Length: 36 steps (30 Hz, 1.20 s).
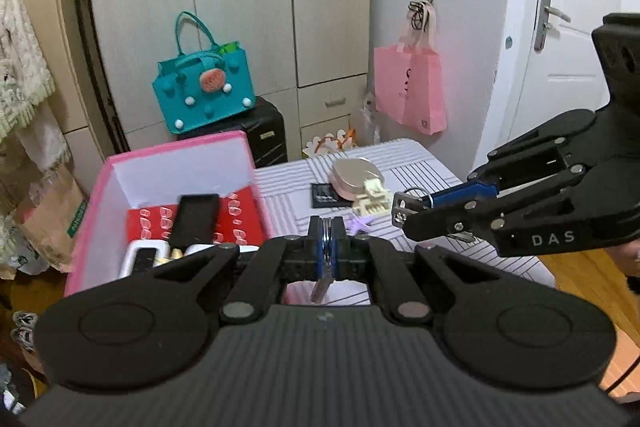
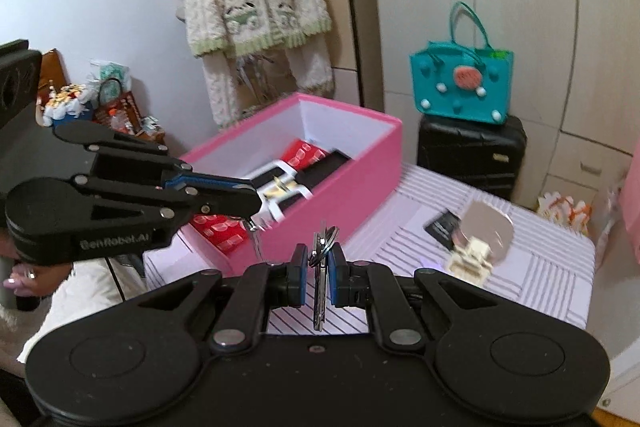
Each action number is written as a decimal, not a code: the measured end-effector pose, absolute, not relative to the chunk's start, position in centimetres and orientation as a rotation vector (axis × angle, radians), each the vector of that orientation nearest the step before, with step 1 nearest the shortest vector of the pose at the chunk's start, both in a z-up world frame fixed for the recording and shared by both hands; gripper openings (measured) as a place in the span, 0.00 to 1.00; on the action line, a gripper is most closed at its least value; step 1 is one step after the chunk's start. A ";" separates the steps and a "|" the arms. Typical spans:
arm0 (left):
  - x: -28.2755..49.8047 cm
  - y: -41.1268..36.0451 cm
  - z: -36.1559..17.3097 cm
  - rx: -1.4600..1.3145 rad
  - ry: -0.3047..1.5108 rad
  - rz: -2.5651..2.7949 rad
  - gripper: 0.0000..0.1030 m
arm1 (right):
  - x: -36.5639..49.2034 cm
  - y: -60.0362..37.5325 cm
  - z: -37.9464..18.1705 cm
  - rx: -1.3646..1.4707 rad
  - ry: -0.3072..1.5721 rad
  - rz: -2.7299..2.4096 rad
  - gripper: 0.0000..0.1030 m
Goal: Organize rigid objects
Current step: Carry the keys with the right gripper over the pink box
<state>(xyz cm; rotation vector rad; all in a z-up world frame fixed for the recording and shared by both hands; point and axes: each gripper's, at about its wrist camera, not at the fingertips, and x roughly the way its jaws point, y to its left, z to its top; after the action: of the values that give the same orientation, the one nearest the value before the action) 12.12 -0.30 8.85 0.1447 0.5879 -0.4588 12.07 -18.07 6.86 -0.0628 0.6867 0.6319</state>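
— Pale wardrobe doors (image 1: 240,7) are seen behind; what is set on the striped bench (image 1: 424,163)?

— At the left, an open pink box (image 1: 176,149) is stood, already part filled with a red pack and dark cases. Its long axis is judged to run away from the cameras.

— And right of the box?

— The left claw (image 1: 328,227) is found just beside the box's right wall, raised above it. It is clamped tight on the left key bunch (image 1: 322,287), one key hung straight down.

— Further right?

— The right claw (image 1: 400,211) is held over the bench, well right of the box, likewise closed on the right key bunch (image 2: 319,307), blades hung upright.

— Which is better placed?

— The left claw is judged nearer; the box lies to its left and below. A longer crossing would be needed for the right one.

— Anything left out?

— A round compact (image 1: 356,179) is seen right of the box.
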 end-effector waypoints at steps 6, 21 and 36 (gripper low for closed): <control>12.8 4.5 11.0 0.110 0.571 -0.358 0.03 | 13.1 -14.4 8.4 -0.088 0.680 0.724 0.12; 18.4 10.9 9.2 0.039 0.624 -0.280 0.03 | 21.3 -5.4 6.8 -0.154 0.716 0.802 0.12; 28.4 9.1 4.5 0.003 0.784 -0.335 0.03 | 31.4 -4.5 1.8 -0.134 0.831 0.629 0.12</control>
<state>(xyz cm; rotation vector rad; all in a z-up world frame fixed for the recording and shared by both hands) 28.41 9.13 4.53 0.0031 0.7840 -0.3346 31.41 -4.54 1.76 -0.1337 0.8309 0.6293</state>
